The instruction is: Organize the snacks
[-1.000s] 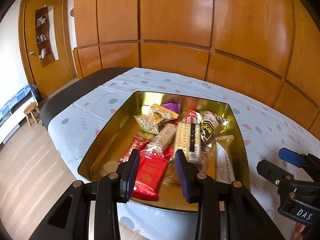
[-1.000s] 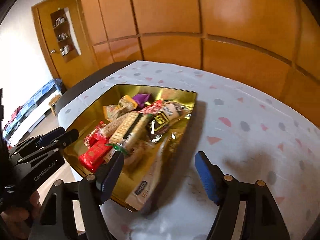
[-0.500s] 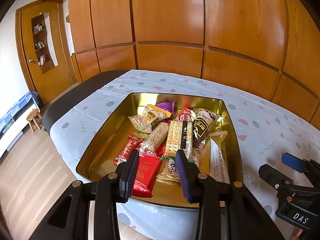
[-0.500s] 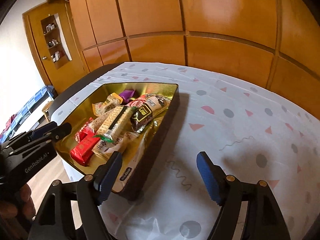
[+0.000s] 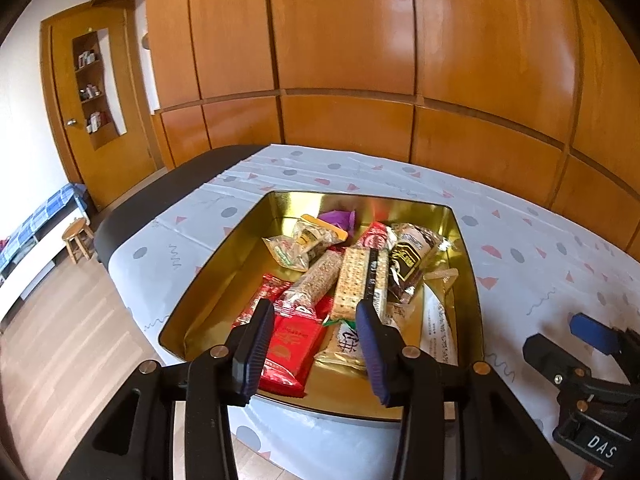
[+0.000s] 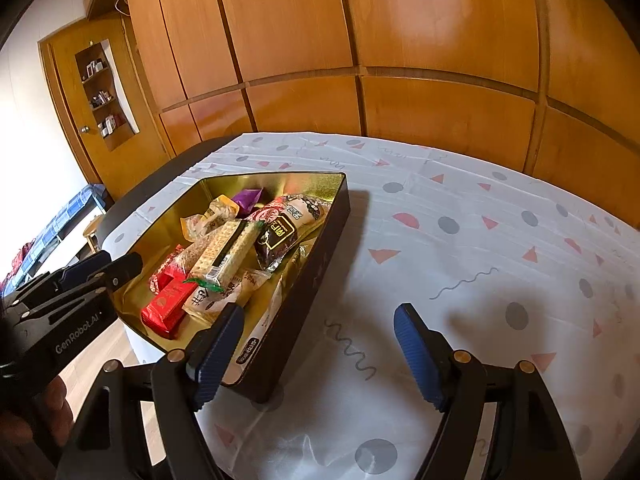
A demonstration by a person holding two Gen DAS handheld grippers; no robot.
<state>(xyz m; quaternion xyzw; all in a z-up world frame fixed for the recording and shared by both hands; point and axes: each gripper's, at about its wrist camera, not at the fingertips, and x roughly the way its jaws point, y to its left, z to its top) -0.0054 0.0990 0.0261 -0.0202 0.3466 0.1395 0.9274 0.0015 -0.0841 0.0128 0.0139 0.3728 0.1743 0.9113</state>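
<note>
A gold tin (image 5: 208,280) lies on the patterned tablecloth with several snacks piled in it. Among them are a red packet (image 5: 294,344), a cracker pack (image 5: 354,276), a dark brown packet (image 5: 408,260) and a purple wrapper (image 5: 338,218). My left gripper (image 5: 314,312) hovers over the tin's near edge above the red packet, its jaws opening with nothing gripped. My right gripper (image 6: 320,316) stands open over the cloth, just right of the tin's dark outer wall (image 6: 320,264). The cracker pack (image 6: 228,248) tops the pile there.
The tablecloth (image 6: 480,260) stretches bare to the right of the tin. A wooden panelled wall (image 5: 360,80) rises behind the table. The table's dark left edge (image 5: 168,184) drops to a wood floor with a small stool (image 5: 78,236).
The left jaws stand wider apart than before. The right gripper has shifted a little to the right, so more cloth and less tin shows between its fingers.
</note>
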